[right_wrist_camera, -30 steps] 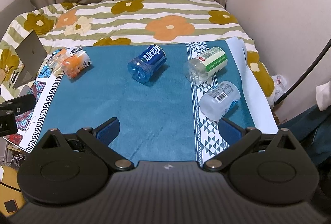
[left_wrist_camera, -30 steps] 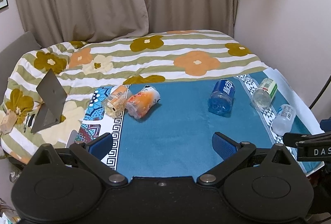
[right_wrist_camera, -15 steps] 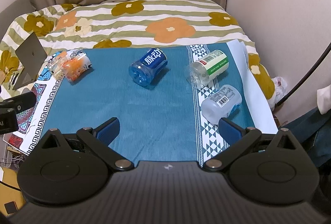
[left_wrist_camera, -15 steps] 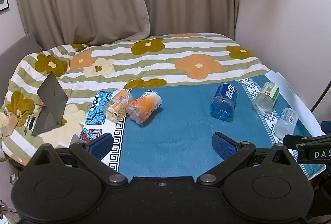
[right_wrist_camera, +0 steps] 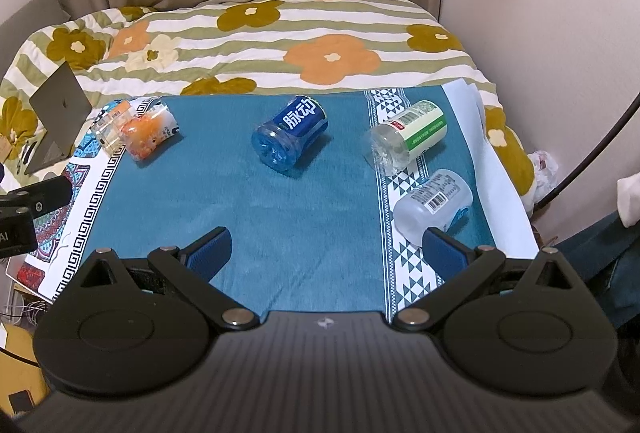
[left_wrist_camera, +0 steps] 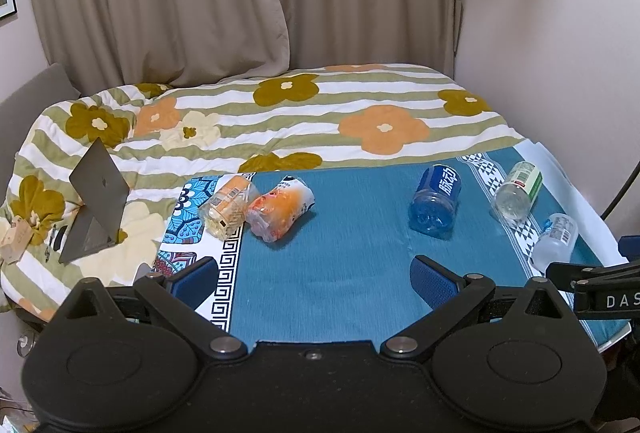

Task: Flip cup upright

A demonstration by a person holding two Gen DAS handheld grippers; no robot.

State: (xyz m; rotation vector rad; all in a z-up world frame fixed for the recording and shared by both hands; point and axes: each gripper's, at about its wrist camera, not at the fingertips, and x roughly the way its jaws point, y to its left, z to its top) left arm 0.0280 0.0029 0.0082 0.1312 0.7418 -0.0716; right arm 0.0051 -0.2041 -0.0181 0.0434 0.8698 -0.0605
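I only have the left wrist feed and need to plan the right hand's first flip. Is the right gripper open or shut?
Observer: Open. The right gripper has its jaws spread wide, with nothing between them.
Operator: Which cup lies nearest to it?
Observer: The frosted cup, on its side just beyond the right finger pad. I cannot tell whether they touch.
Operator: Anything past the table's right edge?
Observer: A white cloth lies over dark blue fabric beside that edge.
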